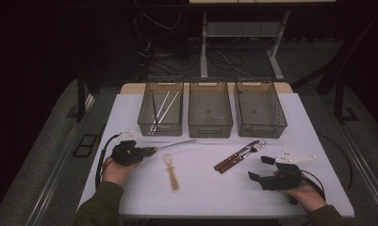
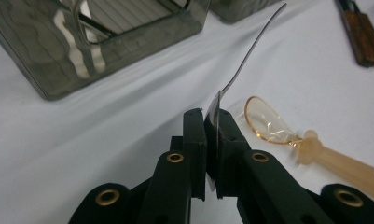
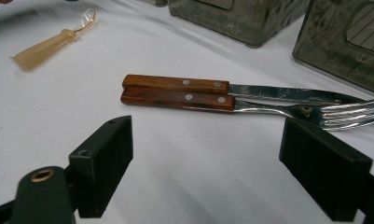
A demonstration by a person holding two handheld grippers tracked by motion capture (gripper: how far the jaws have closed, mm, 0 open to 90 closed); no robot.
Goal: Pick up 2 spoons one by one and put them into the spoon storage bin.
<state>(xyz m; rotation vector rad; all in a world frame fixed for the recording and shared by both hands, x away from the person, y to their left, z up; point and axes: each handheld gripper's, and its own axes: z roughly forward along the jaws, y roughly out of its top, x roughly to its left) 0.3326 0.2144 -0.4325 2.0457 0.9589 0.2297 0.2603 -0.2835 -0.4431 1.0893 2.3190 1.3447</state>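
Fork [image 3: 352, 114] tines beyond frame edge

Open cloth lies ahead of my right gripper [image 3: 205, 172]; the knife [image 3: 222, 86] and fork [image 3: 250, 106] bar its path. Three bins [image 1: 210, 125] wall the far side.

a metal spoon [image 2: 250, 51] stands edge-on between the closed jaws of the left gripper [image 2: 211, 121], its handle running up and away ahead of them. just right of those jaws lies an amber plastic spoon [image 2: 315, 151], bowl toward the tips. ahead and to their left sits a smoky translucent bin [image 2: 105, 51] holding white chopsticks [image 1: 164, 109].

beyond the spread jaws of the right gripper [image 3: 208, 140], a wood-handled knife [image 3: 175, 84] and a wood-handled fork [image 3: 175, 100] lie touching side by side on the white table cover [image 3: 198, 186], the fork nearer the jaws. two more bins [image 3: 236, 16] [image 3: 348, 42] stand farther ahead.
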